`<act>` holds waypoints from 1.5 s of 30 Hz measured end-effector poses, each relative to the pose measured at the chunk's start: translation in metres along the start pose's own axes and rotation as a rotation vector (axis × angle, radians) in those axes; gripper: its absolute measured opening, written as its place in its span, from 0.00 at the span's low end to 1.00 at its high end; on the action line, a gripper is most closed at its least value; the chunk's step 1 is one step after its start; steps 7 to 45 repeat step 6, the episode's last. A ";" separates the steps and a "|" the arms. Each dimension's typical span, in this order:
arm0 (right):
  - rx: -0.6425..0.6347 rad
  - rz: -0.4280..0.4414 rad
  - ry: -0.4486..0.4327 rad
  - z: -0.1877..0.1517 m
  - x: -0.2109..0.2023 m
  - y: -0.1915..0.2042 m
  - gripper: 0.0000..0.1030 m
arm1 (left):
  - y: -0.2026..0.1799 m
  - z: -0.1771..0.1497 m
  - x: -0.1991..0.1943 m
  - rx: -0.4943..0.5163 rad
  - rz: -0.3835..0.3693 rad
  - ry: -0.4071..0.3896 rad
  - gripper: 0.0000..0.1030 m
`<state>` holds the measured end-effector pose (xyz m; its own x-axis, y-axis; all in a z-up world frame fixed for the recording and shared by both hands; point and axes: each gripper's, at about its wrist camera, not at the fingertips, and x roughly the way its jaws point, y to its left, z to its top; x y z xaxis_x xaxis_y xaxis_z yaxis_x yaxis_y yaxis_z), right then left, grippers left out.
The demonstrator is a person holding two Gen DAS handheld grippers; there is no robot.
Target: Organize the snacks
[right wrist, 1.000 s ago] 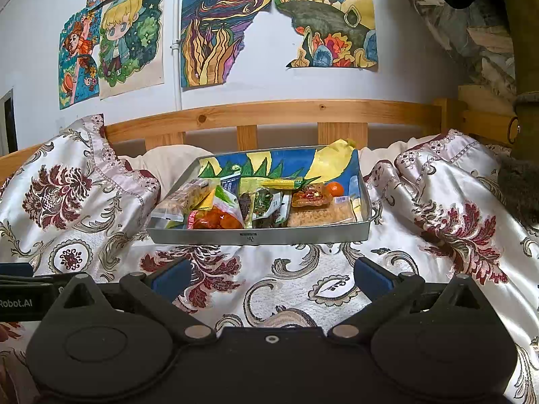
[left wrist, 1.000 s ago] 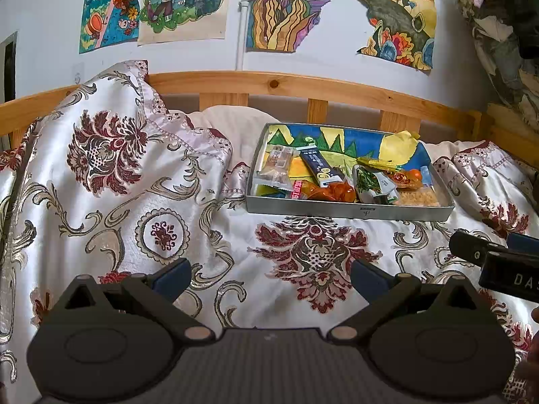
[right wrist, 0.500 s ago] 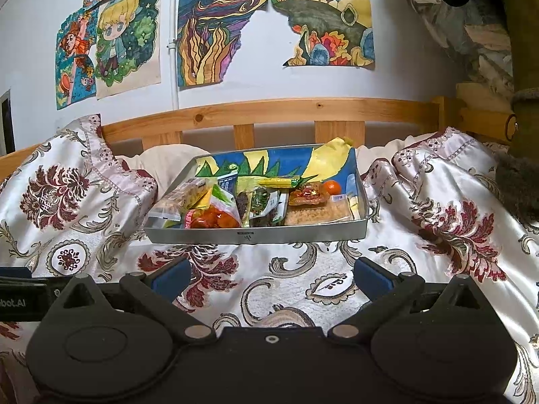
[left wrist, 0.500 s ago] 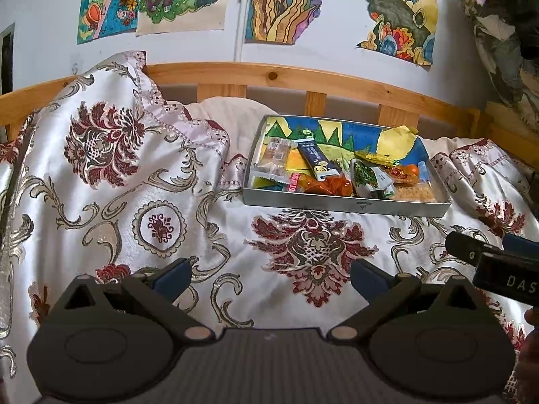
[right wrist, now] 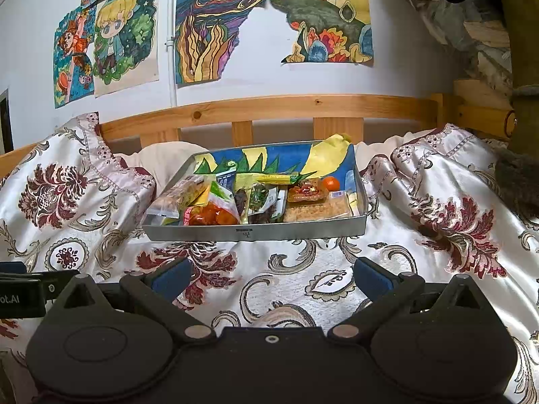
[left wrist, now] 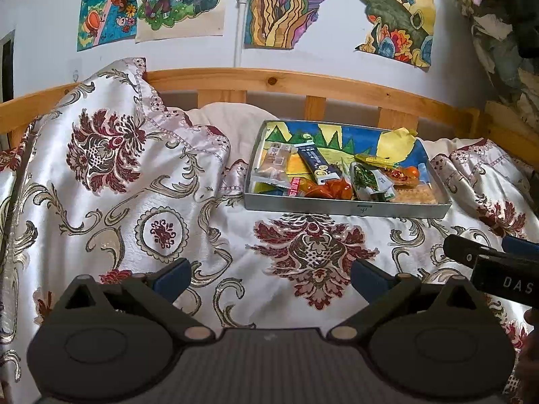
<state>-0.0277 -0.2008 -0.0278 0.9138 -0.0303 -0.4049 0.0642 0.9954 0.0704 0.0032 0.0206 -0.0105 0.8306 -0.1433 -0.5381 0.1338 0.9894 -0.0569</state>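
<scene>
Both the left gripper point(left wrist: 269, 277) and right gripper point(right wrist: 271, 277) hang wide open, empty, just in front of the shallow grey metal tray point(right wrist: 256, 231) of mixed snack packets point(right wrist: 259, 197) on the floral satin bedspread point(left wrist: 134, 208).

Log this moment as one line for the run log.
left gripper: open, empty | right gripper: open, empty | snacks: all in metal tray on bedspread
</scene>
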 end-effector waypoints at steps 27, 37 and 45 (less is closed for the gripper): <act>0.004 0.000 0.005 0.000 0.001 0.000 0.99 | 0.000 0.000 0.000 -0.004 0.004 0.002 0.99; 0.004 0.000 0.005 0.000 0.001 0.000 0.99 | 0.000 0.000 0.000 -0.004 0.004 0.002 0.99; 0.004 0.000 0.005 0.000 0.001 0.000 0.99 | 0.000 0.000 0.000 -0.004 0.004 0.002 0.99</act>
